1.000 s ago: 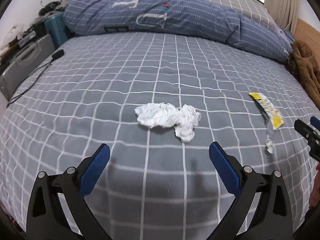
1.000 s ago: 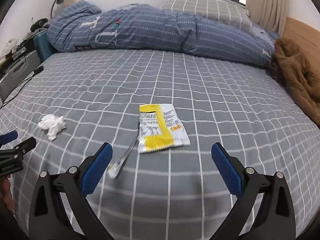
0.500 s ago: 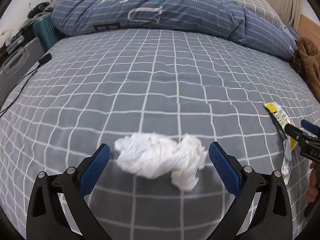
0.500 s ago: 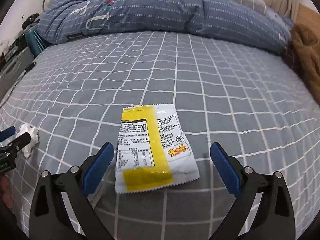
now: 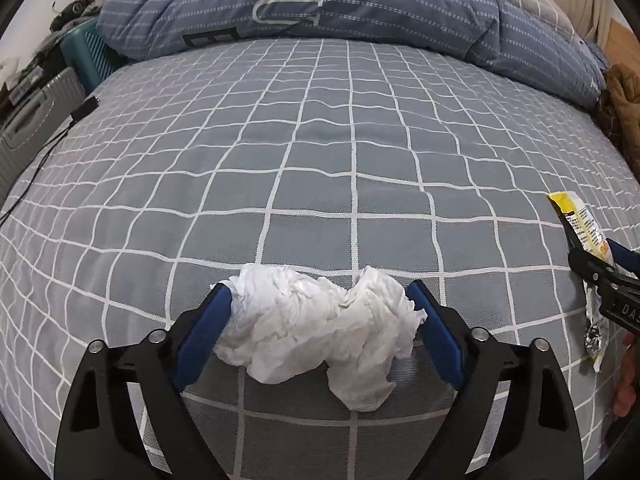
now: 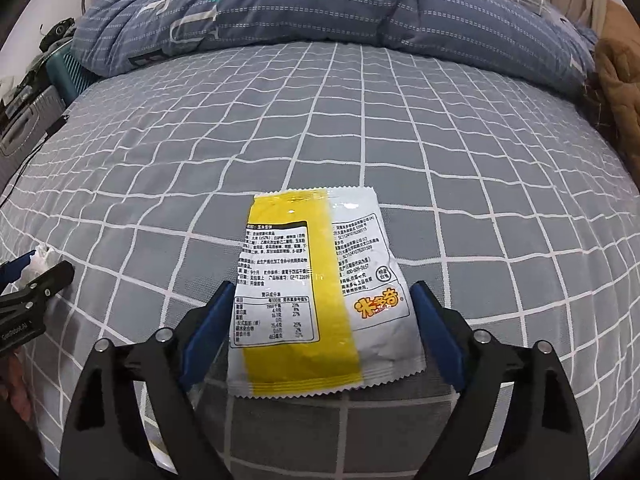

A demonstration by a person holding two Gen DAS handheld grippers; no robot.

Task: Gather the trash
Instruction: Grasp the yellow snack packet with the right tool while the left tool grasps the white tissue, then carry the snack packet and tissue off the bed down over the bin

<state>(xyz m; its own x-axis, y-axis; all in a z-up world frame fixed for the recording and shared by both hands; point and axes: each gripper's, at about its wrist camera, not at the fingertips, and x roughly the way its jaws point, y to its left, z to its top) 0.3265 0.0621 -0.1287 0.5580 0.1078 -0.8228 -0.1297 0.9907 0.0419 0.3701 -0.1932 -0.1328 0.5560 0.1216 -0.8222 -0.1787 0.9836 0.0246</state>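
A crumpled white tissue lies on the grey checked bedsheet, right between the blue pads of my left gripper. Its jaws are closing, and the pads just meet the tissue's edges without squeezing it. A yellow and white snack wrapper lies flat between the pads of my right gripper, whose jaws are closing too, with the pads beside its edges. In the left wrist view the wrapper and the right gripper show at the right edge, with a torn foil strip beside them. The right wrist view has the tissue at far left.
A rumpled blue duvet runs along the far side of the bed. A brown coat lies at the right edge. A grey suitcase, a teal case and a black cable are at the left.
Both grippers came forward and down onto the bed. The tissue and the wrapper now sit between their pads, and both pairs of jaws have narrowed.
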